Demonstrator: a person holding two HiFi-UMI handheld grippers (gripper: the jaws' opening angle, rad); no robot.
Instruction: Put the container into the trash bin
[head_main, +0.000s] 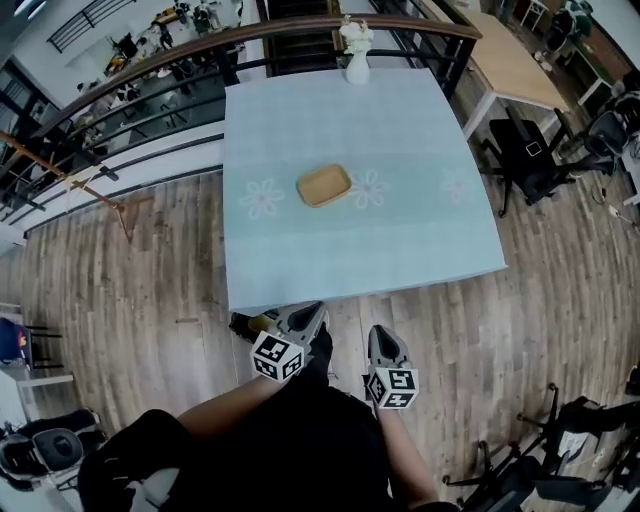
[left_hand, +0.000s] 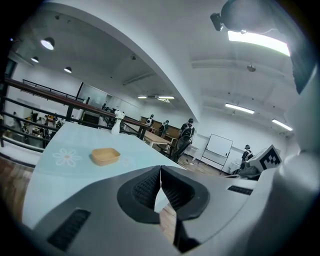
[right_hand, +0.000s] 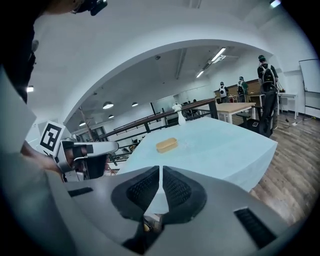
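Observation:
A shallow tan container (head_main: 324, 185) lies near the middle of the table with a pale blue flowered cloth (head_main: 420, 240). It also shows as the tan container (left_hand: 105, 156) in the left gripper view and as the tan container (right_hand: 166, 145) in the right gripper view. My left gripper (head_main: 312, 314) and right gripper (head_main: 384, 336) hover side by side just short of the table's front edge, well apart from the container. Both point toward the table. The left gripper (left_hand: 160, 173) has its jaws closed together with nothing between them, and so has the right gripper (right_hand: 160, 173). No trash bin is in sight.
A white vase (head_main: 356, 50) stands at the table's far edge by a dark railing (head_main: 150, 70). Office chairs (head_main: 530, 155) and a wooden table (head_main: 510, 65) stand to the right. A small dark object (head_main: 248, 323) lies on the wood floor under the front edge.

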